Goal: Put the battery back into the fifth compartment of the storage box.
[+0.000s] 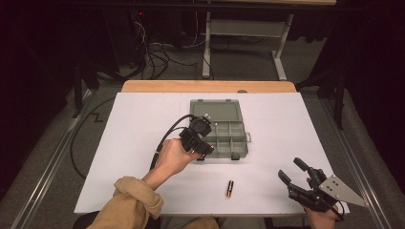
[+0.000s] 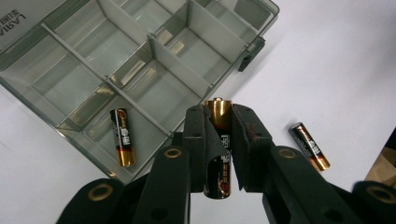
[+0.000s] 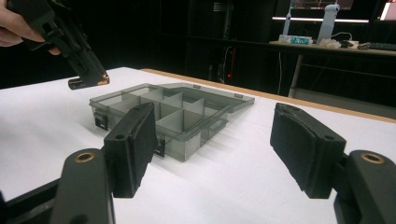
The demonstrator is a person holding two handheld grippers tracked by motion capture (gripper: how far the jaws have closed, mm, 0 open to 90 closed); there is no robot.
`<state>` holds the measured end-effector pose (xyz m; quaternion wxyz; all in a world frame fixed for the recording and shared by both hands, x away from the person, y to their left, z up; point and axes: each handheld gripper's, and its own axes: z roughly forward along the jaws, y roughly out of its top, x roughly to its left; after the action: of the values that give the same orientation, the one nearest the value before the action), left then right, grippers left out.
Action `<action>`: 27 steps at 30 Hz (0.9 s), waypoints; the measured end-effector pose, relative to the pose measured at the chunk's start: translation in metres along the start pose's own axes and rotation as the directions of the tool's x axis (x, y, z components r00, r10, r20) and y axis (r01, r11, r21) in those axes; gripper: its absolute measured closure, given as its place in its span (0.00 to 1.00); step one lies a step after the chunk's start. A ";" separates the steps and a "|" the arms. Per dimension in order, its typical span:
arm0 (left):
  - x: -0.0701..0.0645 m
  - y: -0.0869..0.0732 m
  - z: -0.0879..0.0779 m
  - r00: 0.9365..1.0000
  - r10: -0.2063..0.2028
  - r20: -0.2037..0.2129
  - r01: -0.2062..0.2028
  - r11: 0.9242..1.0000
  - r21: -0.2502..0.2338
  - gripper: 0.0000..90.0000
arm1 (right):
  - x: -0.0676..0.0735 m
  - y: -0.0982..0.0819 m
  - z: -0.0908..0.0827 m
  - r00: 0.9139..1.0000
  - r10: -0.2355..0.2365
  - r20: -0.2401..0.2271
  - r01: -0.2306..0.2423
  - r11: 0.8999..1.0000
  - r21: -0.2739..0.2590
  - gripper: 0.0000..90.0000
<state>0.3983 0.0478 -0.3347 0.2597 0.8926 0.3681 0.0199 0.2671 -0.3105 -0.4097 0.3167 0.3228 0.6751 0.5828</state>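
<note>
Left gripper fingers pinching battery upright, hovering over box front edge. Right gripper fingers spread, nothing between.

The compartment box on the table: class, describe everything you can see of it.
The compartment box is translucent grey plastic, lying open on the white table, its lid folded flat behind it. Grey dividers split the tray into rectangular compartments; dark latches sit on its front wall. One battery lies in a corner compartment. The left claw, gripping a second battery, hovers above the box without touching it.
</note>
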 end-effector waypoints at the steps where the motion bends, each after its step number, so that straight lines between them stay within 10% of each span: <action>1: 0.001 0.001 0.000 1.000 -0.006 -0.001 0.006 1.000 -0.003 0.85 | 0.000 0.000 0.000 1.000 -0.001 0.000 0.001 1.000 -0.001 0.37; 27: 0.039 0.009 0.011 0.992 -0.112 -0.060 0.114 0.993 0.028 0.85 | 0.000 0.000 0.000 1.000 0.000 -0.003 0.000 1.000 0.000 0.37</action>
<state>0.4351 0.0633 -0.3457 0.2355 0.8733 0.4257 0.0256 0.2670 -0.3105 -0.4097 0.3156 0.3220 0.6755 0.5835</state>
